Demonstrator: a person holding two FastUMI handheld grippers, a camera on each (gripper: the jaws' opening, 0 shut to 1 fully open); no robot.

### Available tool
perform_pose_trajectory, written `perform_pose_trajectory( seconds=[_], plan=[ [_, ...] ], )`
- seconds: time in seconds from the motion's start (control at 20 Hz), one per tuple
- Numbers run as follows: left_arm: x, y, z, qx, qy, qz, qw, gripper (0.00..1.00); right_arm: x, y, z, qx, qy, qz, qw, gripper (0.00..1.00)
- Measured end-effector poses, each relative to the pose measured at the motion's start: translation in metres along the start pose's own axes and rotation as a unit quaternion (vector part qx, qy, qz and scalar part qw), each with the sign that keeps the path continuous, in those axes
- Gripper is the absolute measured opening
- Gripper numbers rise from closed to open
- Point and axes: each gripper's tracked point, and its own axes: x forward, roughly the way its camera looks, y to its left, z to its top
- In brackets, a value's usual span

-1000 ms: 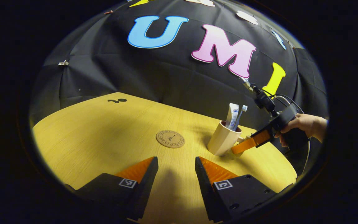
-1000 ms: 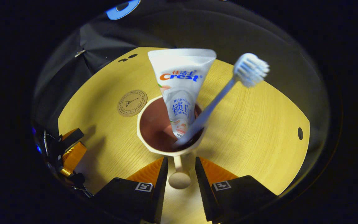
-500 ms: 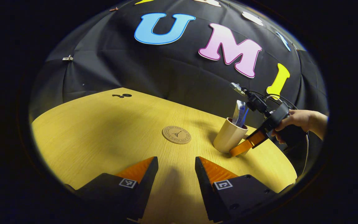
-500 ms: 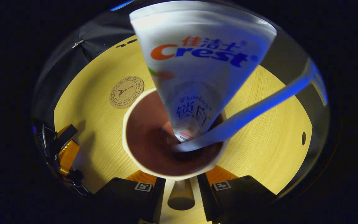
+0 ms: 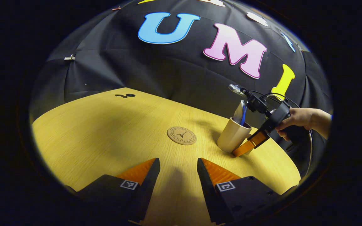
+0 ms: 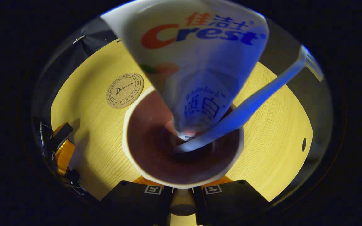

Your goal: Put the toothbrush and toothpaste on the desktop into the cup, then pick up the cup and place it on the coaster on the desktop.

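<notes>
A round wooden desktop [image 5: 105, 131] is shown beneath the booth's black wall. Near its far right edge stands the cup [image 5: 233, 138], with the toothpaste [image 6: 196, 72] and the toothbrush [image 6: 250, 103] already lodged inside, their long axes leaning up and out of the rim toward the right gripper's camera. The cup is seen slightly tilted in the left gripper view, and whether its base is touching the wood cannot be told. The coaster [image 5: 182, 135] is seen lying flat near the middle of the desktop, close beside the cup but apart from it, on the side away from the handle; in the right gripper view it lies [image 6: 125, 90] up and to the left of the rim. The right gripper [image 6: 183, 201], held by a hand [image 5: 295, 118], is shown with its fingers closed against either side of the cup's handle [image 6: 182, 204], so the cup is judged to be grasped. The left gripper [image 5: 176, 169] is held with its jaws parted, holding nothing, nearer the desktop's front edge. The carry to the coaster is judged to fall to the right gripper.
</notes>
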Motion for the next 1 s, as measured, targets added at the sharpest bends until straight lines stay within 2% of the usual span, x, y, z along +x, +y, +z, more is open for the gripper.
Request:
perform_pose_trajectory(
  seconds=[0.05,0.15,0.2,0.3,0.45,0.55,0.6,0.65,0.75,0.85,0.95,1.0],
  plan=[
    [0.000,0.001,0.001,-0.001,-0.001,0.000,1.000,0.75,-0.001,0.001,0.000,-0.002,0.000,0.001,1.000,0.29],
    [-0.001,0.004,0.002,-0.001,-0.003,0.001,1.000,0.75,-0.002,0.005,-0.001,-0.008,0.002,0.001,1.000,0.29],
    [-0.002,0.005,0.003,-0.001,-0.004,0.001,1.000,0.75,-0.003,0.007,0.002,-0.011,-0.001,0.001,1.000,0.34],
    [-0.003,0.008,0.006,-0.002,-0.007,0.002,1.000,0.75,-0.006,0.016,0.012,-0.012,-0.013,0.006,1.000,0.34],
    [-0.007,0.016,0.010,-0.005,-0.012,0.005,1.000,0.75,-0.008,0.031,0.029,-0.012,-0.023,0.011,1.000,0.29],
    [-0.011,0.021,0.012,-0.007,-0.015,0.007,1.000,0.75,-0.007,0.045,0.041,-0.020,-0.027,0.016,0.999,0.34],
    [-0.013,0.023,0.013,-0.007,-0.016,0.007,1.000,0.75,-0.006,0.053,0.049,-0.023,-0.031,0.022,0.999,0.29],
    [-0.015,0.027,0.013,-0.006,-0.018,0.008,1.000,0.75,-0.007,0.060,0.055,-0.027,-0.033,0.025,0.999,0.38],
    [-0.016,0.034,0.015,-0.007,-0.019,0.012,1.000,0.75,-0.006,0.072,0.068,-0.040,-0.035,0.029,0.998,0.29],
    [-0.020,0.042,0.017,-0.011,-0.022,0.016,1.000,0.75,-0.005,0.085,0.079,-0.051,-0.035,0.033,0.998,0.38],
    [-0.022,0.048,0.020,-0.017,-0.026,0.019,0.999,0.75,0.000,0.096,0.088,-0.058,-0.036,0.035,0.997,0.29],
    [-0.023,0.051,0.021,-0.020,-0.027,0.022,0.999,0.75,0.002,0.100,0.092,-0.062,-0.035,0.036,0.997,0.33]
  ],
)
